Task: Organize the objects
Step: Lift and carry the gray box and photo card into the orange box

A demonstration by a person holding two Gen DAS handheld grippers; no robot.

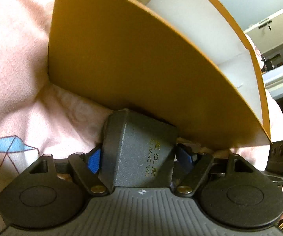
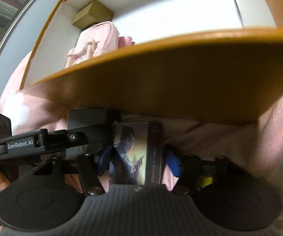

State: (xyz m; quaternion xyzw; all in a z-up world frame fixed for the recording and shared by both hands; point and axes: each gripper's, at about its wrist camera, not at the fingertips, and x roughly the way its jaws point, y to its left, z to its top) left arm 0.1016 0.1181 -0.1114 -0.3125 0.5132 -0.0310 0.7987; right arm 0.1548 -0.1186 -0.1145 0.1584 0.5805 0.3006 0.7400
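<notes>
A grey box (image 1: 139, 157) is being held tight by the left gripper (image 1: 139, 161). Its blue pads (image 1: 94, 161) are being pressed on both sides of the box. The box is dark grey with gold letters on one face, and its corners are sharp. It is being held low, just beside the outer wall of the orange bin (image 1: 121, 63), over a pink blanket (image 1: 13, 59) with a blue shape on it.

A card box (image 2: 135, 153) is being held tight by the right gripper (image 2: 139, 163), with blue pads (image 2: 173, 165) pressed on its two sides. A picture of a person in blue is being shown on its front. The words "PHOTO CARD" are being shown in pale letters on its dark side. It is also being held low, just under the near wall of the orange bin (image 2: 180, 78).

The bin is orange outside and white inside. In the right view, a brown box (image 2: 92, 13) is being kept in its far corner. A pink cloth (image 2: 94, 41) is being kept near it, against the left wall. The left gripper with the grey box (image 2: 88, 118) is being seen just beside the card box.
</notes>
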